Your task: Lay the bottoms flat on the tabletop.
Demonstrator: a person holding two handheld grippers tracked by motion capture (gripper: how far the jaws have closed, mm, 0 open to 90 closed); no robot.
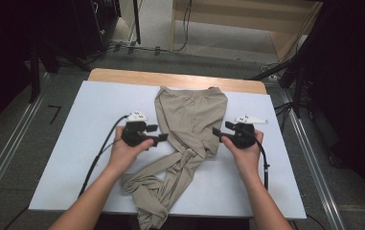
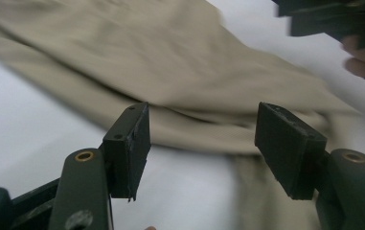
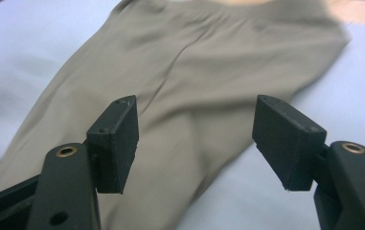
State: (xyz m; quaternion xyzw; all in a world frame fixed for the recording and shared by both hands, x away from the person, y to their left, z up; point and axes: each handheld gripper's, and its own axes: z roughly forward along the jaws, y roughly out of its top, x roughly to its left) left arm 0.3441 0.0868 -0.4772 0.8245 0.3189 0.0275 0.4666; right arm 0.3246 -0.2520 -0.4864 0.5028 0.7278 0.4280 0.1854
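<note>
2 spread tongs (image 1: 163,138) (image 1: 217,131) flank beige trousers (image 1: 189,117).

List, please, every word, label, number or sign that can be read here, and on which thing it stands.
No readable text anywhere.
The beige trousers show no label or print.
The white table cover is blank.
The small dark marks on the left gripper's white top plate are too small to read.

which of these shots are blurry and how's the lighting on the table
High view: sharp, the white table evenly bright, the room around it dark. Left gripper view: the beige trousers smeared by motion blur, the open left gripper crisp. Right gripper view: cloth slightly soft, the open right gripper in focus, no glare.
</note>
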